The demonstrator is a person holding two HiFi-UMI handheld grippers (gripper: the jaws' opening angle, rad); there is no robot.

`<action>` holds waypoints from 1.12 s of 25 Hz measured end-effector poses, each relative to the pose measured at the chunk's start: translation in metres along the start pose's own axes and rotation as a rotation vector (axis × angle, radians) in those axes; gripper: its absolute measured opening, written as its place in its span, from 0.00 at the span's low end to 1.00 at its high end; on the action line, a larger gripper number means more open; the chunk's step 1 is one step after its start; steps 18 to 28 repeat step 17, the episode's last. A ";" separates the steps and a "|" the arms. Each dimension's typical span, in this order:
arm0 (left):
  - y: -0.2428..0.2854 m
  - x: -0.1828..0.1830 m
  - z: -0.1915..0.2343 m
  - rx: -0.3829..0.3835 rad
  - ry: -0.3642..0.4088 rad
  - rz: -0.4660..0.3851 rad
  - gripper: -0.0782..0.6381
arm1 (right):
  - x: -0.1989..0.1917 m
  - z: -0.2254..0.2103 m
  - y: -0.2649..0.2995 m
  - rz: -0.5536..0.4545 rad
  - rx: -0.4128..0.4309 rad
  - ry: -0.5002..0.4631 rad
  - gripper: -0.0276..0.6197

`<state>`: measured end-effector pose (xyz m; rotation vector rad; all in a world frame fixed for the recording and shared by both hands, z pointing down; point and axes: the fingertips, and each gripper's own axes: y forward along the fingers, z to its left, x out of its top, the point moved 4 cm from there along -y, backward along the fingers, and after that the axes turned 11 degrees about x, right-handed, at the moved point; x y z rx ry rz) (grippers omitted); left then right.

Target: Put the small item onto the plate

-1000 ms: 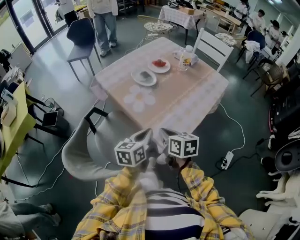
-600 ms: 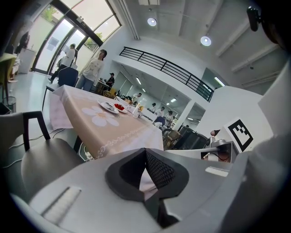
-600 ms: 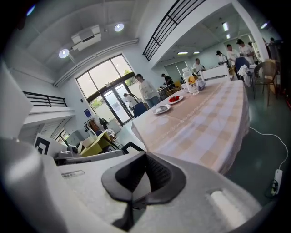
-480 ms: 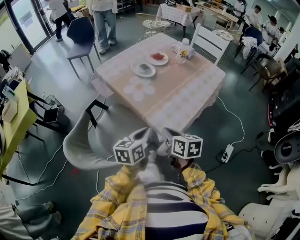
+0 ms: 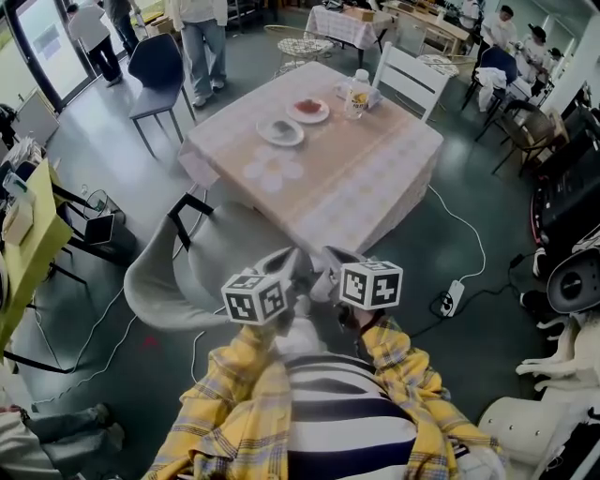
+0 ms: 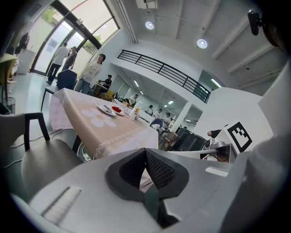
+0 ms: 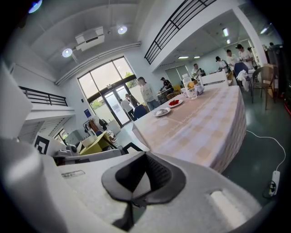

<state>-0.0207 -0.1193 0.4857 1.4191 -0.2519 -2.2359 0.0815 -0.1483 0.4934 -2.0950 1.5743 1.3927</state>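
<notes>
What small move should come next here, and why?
Probably step toward the table: the left gripper and right gripper are shut and empty, held close to the body, and the plates lie on the table's far part, seemingly beyond reach.

You are working in a large café-style hall. Evidence: a cloth-covered bench [image 5: 361, 178] set with plates [image 5: 263, 131], chairs [image 5: 155, 66] around it, further dressed tables [image 5: 352, 23], glass entrance doors [image 7: 111, 102], a railed mezzanine [image 6: 159, 69], recessed ceiling lights [image 6: 202, 43], and people [image 5: 202, 37] standing and seated.
</notes>
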 end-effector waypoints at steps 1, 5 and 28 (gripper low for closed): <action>0.000 0.001 -0.001 -0.002 0.002 -0.001 0.11 | 0.000 0.000 0.000 -0.003 -0.001 -0.001 0.04; -0.003 -0.001 -0.002 -0.007 0.003 -0.003 0.11 | 0.000 0.001 -0.002 -0.003 -0.004 -0.006 0.04; -0.006 0.003 0.007 0.005 -0.003 -0.009 0.11 | -0.001 0.005 0.006 0.002 -0.006 -0.009 0.04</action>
